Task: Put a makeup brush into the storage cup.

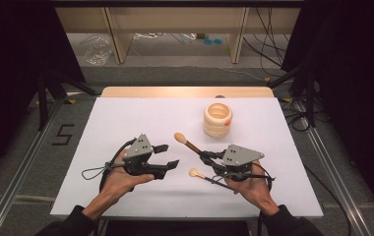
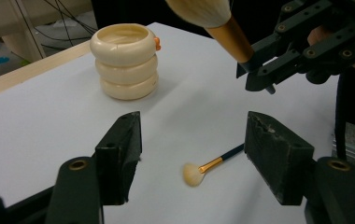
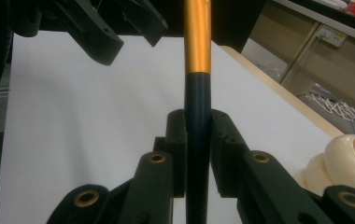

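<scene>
While the right gripper stands clamped on the dark handle of the large brush, that brush hangs off the table, its tuft pointing toward ten o'clock in the high view. The right gripper view confirms the hold: both black jaws press against the handle just below the golden ferrule. The left gripper has its jaws apart with nothing between them; in its own view they frame the small brush, which lies flat on the white surface below. That small brush sits just beside the right gripper at about seven o'clock from it in the high view. The cream ringed holder stands upright at roughly one o'clock from the grippers, well apart from both brushes, and looks empty as far as its mouth can be seen. So I judge one brush picked up but not yet delivered, the second untouched, and both probably bound for the holder.
</scene>
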A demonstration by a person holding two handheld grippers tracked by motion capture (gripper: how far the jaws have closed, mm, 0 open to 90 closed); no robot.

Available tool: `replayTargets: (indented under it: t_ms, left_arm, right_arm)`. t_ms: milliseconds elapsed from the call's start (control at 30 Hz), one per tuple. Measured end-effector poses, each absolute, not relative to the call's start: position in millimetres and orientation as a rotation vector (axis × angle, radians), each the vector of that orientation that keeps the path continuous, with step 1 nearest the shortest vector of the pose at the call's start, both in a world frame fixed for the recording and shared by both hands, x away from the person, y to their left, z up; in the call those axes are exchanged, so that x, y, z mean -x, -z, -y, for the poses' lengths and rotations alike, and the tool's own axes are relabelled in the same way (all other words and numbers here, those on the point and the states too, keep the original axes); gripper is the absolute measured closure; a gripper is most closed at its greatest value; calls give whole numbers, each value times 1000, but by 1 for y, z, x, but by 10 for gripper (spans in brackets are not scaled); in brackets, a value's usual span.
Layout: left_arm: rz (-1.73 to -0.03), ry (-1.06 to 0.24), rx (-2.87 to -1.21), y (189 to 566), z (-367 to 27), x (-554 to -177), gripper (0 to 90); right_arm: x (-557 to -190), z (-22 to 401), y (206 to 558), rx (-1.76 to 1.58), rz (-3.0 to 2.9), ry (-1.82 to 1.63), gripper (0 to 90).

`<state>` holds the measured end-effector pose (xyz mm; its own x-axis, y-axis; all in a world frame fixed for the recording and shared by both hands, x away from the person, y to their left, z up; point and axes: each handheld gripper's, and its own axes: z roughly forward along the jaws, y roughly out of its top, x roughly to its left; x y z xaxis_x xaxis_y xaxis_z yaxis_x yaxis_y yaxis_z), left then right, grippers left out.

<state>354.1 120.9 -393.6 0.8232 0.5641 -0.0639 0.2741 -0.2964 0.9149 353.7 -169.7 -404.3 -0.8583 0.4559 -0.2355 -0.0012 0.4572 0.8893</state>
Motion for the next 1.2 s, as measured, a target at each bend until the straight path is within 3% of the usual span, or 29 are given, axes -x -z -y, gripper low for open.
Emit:
replayTargets:
  t_ms: [633,1200]
  left_arm:
    - [-574,-258,-1837,392,-107,-355,413]
    - [-540,-203,-1770,391,-98,-355,521]
  right_arm:
    - [-352,163,406,-368,-2274,-1421,797]
    - [-349,153,410,-337,-2305,-1448,796]
